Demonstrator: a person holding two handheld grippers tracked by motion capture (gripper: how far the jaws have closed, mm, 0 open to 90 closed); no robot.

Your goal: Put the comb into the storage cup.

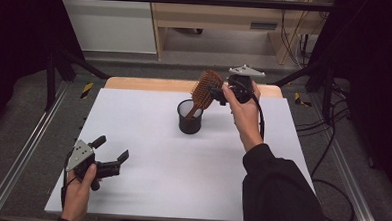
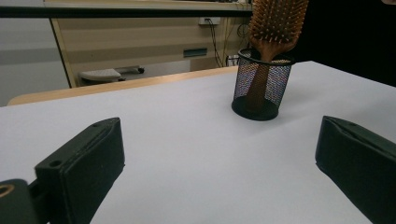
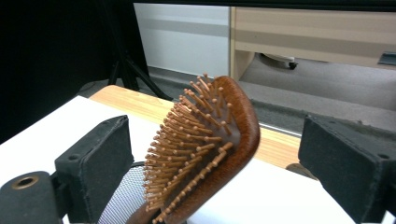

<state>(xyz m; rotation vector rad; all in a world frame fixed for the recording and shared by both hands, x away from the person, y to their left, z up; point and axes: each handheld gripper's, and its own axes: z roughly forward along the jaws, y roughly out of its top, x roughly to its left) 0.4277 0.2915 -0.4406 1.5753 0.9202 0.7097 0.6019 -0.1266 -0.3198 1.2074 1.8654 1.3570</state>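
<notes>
We see the wooden hairbrush (image 1: 206, 87) standing handle-down in the black mesh cup (image 1: 189, 121), a little above the middle of the high view, on the white table (image 1: 147, 138). Its bristled head leans out over the cup's rim toward the upper right of that frame. In the left gripper view the handle shows through the mesh, reaching down to the bottom of the cup, so we judge the brush to be seated and bearing on the cup by itself.

The right hand-held gripper (image 1: 217, 95) sits just right of the brush head. In the right gripper view its jaws stand wide, one on each side of the head with clear gaps to both pads, so it is open and gripping nothing, though the brush is between the jaws.

The left hand-held gripper (image 1: 113, 156) hovers over the lower left of the table, well apart from the cup, jaws spread and empty.

By our reading, the placing of the brush in the cup is essentially done. What seems left is for the right hand to draw clear of the head without knocking it; the lean makes a tip possible.
</notes>
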